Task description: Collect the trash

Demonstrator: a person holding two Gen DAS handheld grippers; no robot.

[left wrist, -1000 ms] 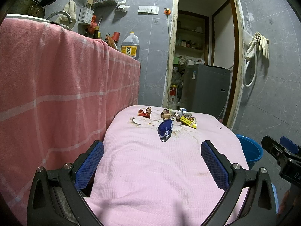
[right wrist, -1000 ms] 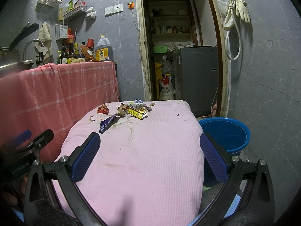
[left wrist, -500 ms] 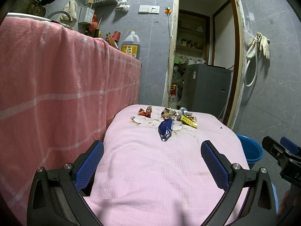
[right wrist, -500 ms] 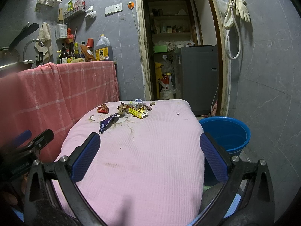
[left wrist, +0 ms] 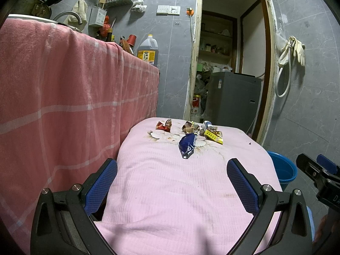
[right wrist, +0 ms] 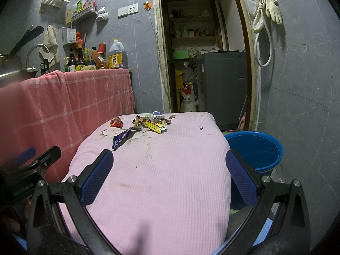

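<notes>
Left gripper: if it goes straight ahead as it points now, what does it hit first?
Probably the blue wrapper. The left gripper is open above the pink cloth, and that wrapper is the nearest litter between its fingers. Height is unclear; it might pass over.

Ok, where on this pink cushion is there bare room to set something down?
The near half of the pink cushion is bare, from the open grippers to the blue wrapper. The far right corner beside the blue bucket holds only crumbs. Wrappers crowd the far middle.
</notes>
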